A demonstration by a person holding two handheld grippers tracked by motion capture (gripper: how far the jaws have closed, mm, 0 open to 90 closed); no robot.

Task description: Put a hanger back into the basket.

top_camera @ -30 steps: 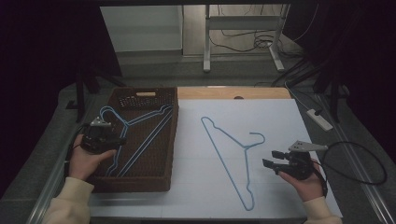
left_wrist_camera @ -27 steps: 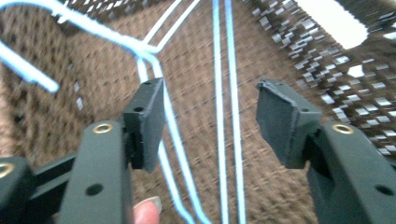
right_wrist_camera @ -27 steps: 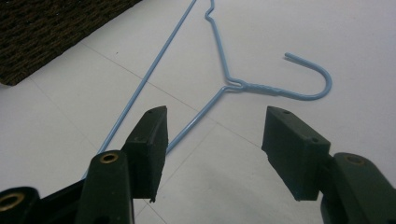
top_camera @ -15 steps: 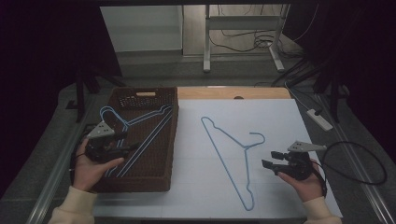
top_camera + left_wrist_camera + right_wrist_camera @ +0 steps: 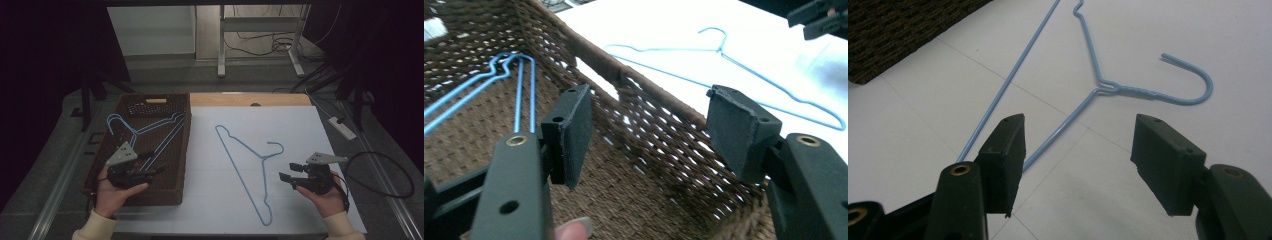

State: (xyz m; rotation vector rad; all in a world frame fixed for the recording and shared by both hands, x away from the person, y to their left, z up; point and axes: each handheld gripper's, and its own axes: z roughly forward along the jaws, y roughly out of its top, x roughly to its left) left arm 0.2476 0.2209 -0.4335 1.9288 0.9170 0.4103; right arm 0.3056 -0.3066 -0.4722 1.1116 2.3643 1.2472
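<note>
L gripper [image 5: 159, 170] just opened, jaws apart, empty, over wicker basket [image 5: 180, 150] w/ hangers [image 5: 150, 131] dropped in. R gripper [image 5: 288, 171] jaws apart, aimed 10 o'clock at blue wire hanger [image 5: 248, 161], prob next pick.

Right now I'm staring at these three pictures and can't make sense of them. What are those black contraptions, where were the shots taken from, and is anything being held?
No robot here: a person holds a hand tool with two black jaws in each hand. The wide picture comes from a camera above the table. It shows the left claw over a brown woven basket and the right claw over the white table. The other two pictures come from small cameras riding on each claw, looking along its jaws. Blue wire hangers lie in the basket, and one more blue hanger lies on the table. Neither claw holds anything. The left claw's jaws have just been opening and stand apart above the basket's inside with nothing between them. The right claw, also open, points at the table hanger's neck.
</note>
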